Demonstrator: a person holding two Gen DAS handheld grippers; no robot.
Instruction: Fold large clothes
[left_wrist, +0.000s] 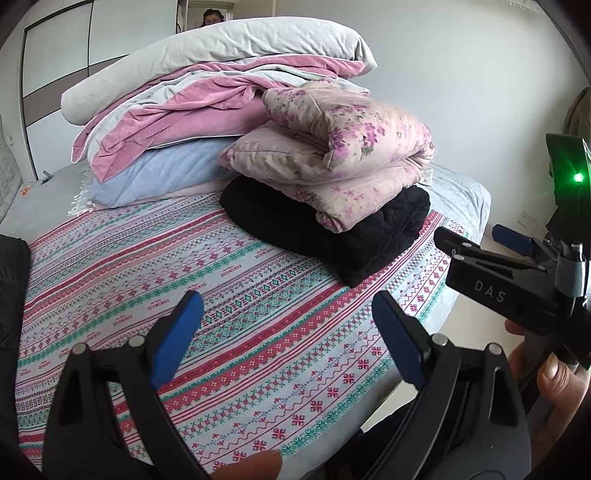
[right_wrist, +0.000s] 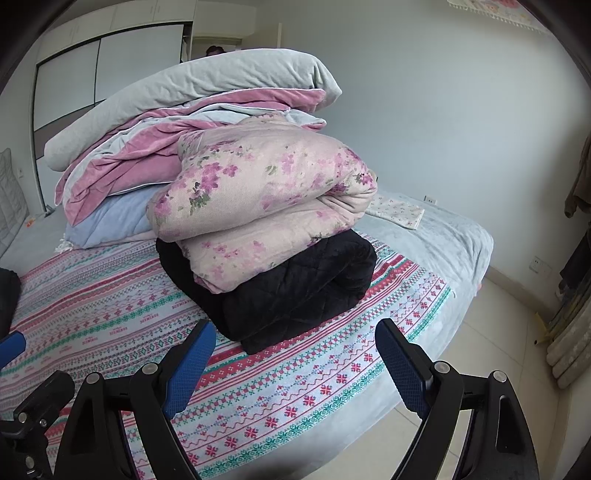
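Note:
A folded pink floral quilted garment (left_wrist: 332, 162) (right_wrist: 266, 195) lies on top of a folded black quilted garment (left_wrist: 332, 232) (right_wrist: 291, 288) on the patterned bedspread (left_wrist: 184, 266) (right_wrist: 110, 302). My left gripper (left_wrist: 288, 332) is open and empty, above the bedspread in front of the stack. My right gripper (right_wrist: 295, 362) is open and empty, just in front of the black garment. The right gripper's body also shows at the right of the left wrist view (left_wrist: 509, 280). Another dark cloth (left_wrist: 11, 280) (right_wrist: 7, 295) lies at the bed's left edge.
Behind the stack is a tall pile of folded bedding: grey (left_wrist: 207, 62), pink (left_wrist: 177, 122) and light blue (left_wrist: 147, 173). A small floral cloth (right_wrist: 397, 212) lies on the grey sheet at the far right. The bed edge and tiled floor (right_wrist: 480, 350) are to the right. A person's head (left_wrist: 212, 16) shows behind the pile.

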